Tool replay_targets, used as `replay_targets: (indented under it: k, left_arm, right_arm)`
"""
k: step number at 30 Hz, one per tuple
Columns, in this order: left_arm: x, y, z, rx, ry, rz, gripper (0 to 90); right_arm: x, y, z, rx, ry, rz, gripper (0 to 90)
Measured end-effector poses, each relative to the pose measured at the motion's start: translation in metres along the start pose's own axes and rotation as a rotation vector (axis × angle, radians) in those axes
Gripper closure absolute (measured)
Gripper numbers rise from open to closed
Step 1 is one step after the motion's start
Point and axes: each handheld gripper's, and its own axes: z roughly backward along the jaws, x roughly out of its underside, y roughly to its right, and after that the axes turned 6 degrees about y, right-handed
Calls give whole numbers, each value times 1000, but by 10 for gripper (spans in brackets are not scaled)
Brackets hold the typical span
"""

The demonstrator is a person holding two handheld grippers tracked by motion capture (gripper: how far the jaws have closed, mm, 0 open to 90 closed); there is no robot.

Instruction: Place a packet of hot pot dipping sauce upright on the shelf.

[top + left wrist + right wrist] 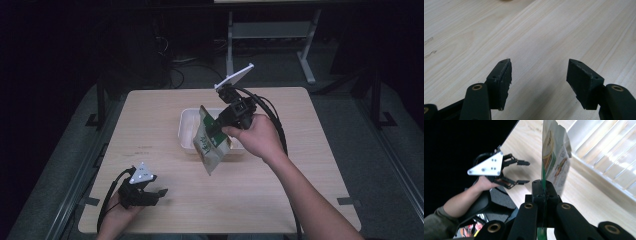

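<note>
Right tool (216,126) pinching pouch (210,145) by its top edge, hanging over tray (187,131) front rim; left tool (159,192) spread, idle low on bench (280,175); likely binning it, so centre over tray before releasing.

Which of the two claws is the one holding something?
The right gripper, over the white tray: its jaws are shut on a green snack bag. The left gripper rests near the table's front edge, jaws open with nothing between them.

Overhead view, two close finger-level views
</note>
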Motion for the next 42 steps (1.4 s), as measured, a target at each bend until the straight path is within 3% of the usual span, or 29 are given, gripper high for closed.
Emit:
replay_targets:
  k: [10, 28, 42]
  left_arm:
    - [0, -1, 1, -1, 3, 3, 362]
    - [2, -5, 3, -12, 10, 10, 351]
    - [2, -6, 3, -12, 7, 7, 348]
  right_arm:
    - [-23, 9, 1, 51, 29, -44, 895]
    - [-63, 25, -24, 98, 70, -109, 895]
    - [-75, 38, -38, 120, 95, -154, 893]
